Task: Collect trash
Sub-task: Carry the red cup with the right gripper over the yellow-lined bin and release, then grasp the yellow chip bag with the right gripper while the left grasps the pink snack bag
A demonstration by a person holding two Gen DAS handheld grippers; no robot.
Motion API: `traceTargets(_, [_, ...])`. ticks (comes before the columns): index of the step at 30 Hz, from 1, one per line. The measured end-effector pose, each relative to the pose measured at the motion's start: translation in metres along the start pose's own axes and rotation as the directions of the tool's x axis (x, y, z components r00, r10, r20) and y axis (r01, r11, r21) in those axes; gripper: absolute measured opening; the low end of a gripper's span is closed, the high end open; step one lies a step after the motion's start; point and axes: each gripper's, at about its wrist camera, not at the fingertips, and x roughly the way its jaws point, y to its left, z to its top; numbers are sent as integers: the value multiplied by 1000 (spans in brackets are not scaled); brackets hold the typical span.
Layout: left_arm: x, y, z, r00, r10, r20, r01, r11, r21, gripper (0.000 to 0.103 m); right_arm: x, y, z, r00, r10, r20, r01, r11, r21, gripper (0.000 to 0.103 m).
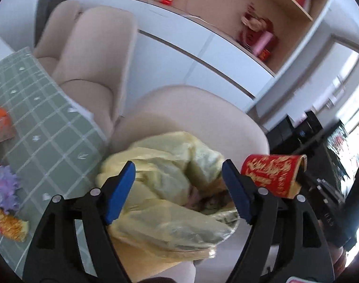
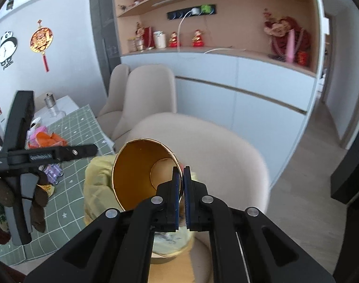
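Note:
A bin lined with a yellow bag (image 1: 165,184) sits on a beige chair seat; it also shows in the right wrist view (image 2: 96,184). My left gripper (image 1: 179,191) is open and empty, its blue pads either side of the bag's mouth. My right gripper (image 2: 181,184) is shut on the rim of a red and gold cylindrical cup (image 2: 141,169), held tilted above the bin with its gold inside showing. The cup shows in the left wrist view (image 1: 273,172) at the right of the bin.
A table with a green checked cloth (image 1: 44,118) stands to the left, with orange (image 1: 0,122), purple (image 1: 4,186) and yellow-orange wrappers (image 1: 9,226) on it. Beige chairs (image 2: 146,99) and a white cabinet (image 2: 250,89) stand behind. A black unit (image 2: 351,172) stands at right.

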Motion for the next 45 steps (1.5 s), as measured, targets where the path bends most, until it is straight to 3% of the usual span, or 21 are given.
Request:
traceTargets(5, [-35,32,-9,995,96,41,-95,995,-27,78,55,31,-8,994,45,-96,-48,998,-34,6])
traceTargets(11, [-73,74,-30,982,185,35,-182,981,-71,81,115,61,-29,976,48,-212,-70,993,-98,6])
traceTargets(19, [-113,121,-56,969,247,12,-245,963,-115,82,156,90,-45,948,38,-317,-77,991,-112,6])
traceTargets(25, [-137,152,-64,955,292,45,-282,946,-160,82,136,91,-39,967,7,-254,-31,995,-92,10])
traceTargets(27, [-143,165,-68,954,295,57,-281,942,-181,82,125,95,-38,974,-23,-227,0,995,-102,30])
traceTargets(29, [-149,174,-71,953,296,69,-279,941,-191,82,114,97,-37,978,-26,-209,6,995,-97,39])
traceTargets(34, [-170,202,-75,943,315,105,-289,936,-202,82,81,107,-31,987,-52,-154,39,996,-82,41])
traceTargets(39, [-198,241,-86,917,370,148,-335,918,-214,83,48,135,-21,997,65,-40,-67,997,-30,56])
traceTargets(42, [-208,271,-94,918,380,117,-346,908,-236,83,42,167,-14,995,96,11,-95,993,-63,59])
traceTargets(45, [-215,298,-100,924,374,84,-345,907,-242,83,45,201,-12,989,148,-8,-148,985,-92,59])
